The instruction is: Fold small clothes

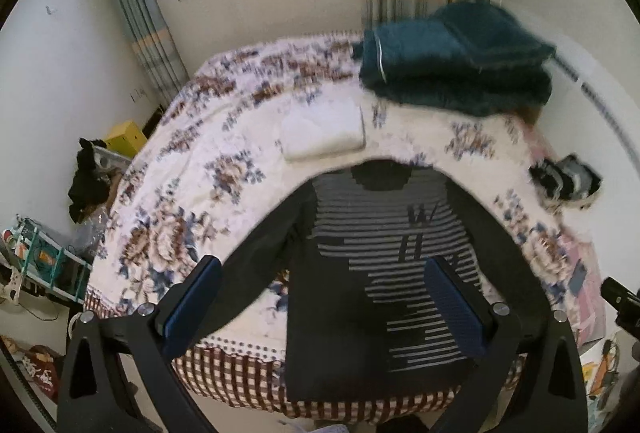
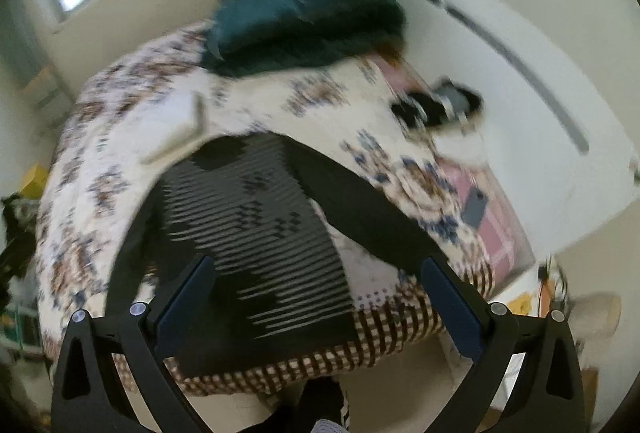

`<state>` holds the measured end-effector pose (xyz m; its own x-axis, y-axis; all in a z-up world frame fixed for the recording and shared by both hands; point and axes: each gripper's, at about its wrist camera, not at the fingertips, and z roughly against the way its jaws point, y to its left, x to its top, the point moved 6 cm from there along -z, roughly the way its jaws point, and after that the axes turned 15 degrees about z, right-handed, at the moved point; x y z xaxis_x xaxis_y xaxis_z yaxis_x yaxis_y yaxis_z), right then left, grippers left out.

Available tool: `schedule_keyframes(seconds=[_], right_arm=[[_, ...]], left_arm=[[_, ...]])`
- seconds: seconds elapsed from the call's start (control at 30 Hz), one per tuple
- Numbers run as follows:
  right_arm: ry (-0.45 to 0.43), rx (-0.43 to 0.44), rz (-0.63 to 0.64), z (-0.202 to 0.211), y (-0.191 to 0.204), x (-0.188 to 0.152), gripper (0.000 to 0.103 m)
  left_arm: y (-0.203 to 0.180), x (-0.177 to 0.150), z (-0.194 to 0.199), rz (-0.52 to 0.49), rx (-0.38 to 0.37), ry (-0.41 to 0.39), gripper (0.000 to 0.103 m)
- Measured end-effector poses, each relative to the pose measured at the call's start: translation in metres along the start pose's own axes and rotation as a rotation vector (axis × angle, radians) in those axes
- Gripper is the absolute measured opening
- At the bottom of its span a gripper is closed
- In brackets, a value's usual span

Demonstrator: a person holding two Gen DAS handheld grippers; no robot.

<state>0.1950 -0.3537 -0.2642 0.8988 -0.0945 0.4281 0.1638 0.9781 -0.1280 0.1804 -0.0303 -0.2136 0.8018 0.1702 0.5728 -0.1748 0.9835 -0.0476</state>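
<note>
Left wrist view: left gripper spread wide, pinching nothing, above the near bed edge.
Right wrist view: right gripper equally spread and empty; picture blurred.
Garment: black long-sleeved sweater with grey stripes lies flat on the floral bedspread, sleeves splayed outward, hem hanging over the checked border.
Beyond it: folded white cloth just past the collar; stacked dark teal blankets at the far corner.
Right side: black-and-grey bundle, probably small clothing.
Obstruction: blue finger pads cover part of the sweater.
</note>
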Motion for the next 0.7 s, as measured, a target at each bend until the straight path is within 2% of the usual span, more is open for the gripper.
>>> schedule_keyframes(seconds=[0.17,0.4,0.53,0.7], right_arm=[[0.133,0.007,-0.176,-0.143,-0.088,-0.035,0.103],[0.327,-0.019,-0.434,-0.333,-0.217,-0.119,0.103],[0.414,-0.034,-0.569,-0.411,-0.268,-0.175,0.103],[0.500,-0.035,-0.756,-0.471,-0.308,-0.239,0.103]], left_arm=[[-0.039,-0.032,-0.094,-0.048,0.079,0.095,0.103],[-0.075,-0.090,-0.216,-0.091,0.143,0.246,0.103],[-0.087,-0.115,-0.270,-0.101,0.181,0.289,0.103],[-0.099,-0.143,-0.326,-0.118,0.194,0.348,0.103]])
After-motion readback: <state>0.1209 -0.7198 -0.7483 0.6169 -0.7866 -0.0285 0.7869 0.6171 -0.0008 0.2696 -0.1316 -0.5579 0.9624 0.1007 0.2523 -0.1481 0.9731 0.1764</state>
